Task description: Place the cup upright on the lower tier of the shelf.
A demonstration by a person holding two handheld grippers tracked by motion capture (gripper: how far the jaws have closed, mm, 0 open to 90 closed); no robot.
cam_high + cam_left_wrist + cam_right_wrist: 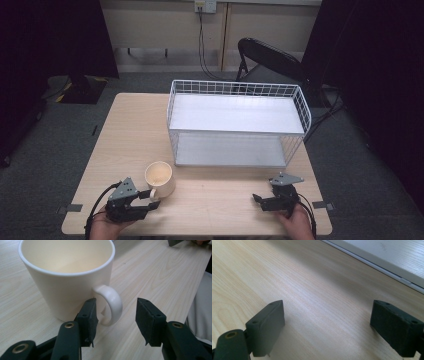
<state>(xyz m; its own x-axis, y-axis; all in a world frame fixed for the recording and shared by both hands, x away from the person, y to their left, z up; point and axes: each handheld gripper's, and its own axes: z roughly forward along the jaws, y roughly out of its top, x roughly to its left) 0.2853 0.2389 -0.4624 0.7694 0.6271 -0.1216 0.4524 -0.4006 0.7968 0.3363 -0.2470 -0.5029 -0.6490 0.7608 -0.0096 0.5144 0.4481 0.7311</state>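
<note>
Cream mug (160, 179) sits upright on the table (215, 200), near-left area, just in front of the wire rack's (235, 122) near-left corner but apart from it. Mug is empty, handle (111, 303) pointing toward the near edge, toward the left gripper (150, 200).

Left gripper: jaws apart, straddling the handle. In the left gripper view one pad (87, 317) sits between the mug wall and the handle loop, very close to both; contact can't be confirmed. Other pad (150, 320) is outside the handle, clear gap, not touching. Nothing clamped.

Right gripper (260, 200): near-right of the table, well apart from the mug, jaws wide apart over bare wood, holding nothing. Rack's bottom shelf edge (387, 265) visible beyond it.
</note>
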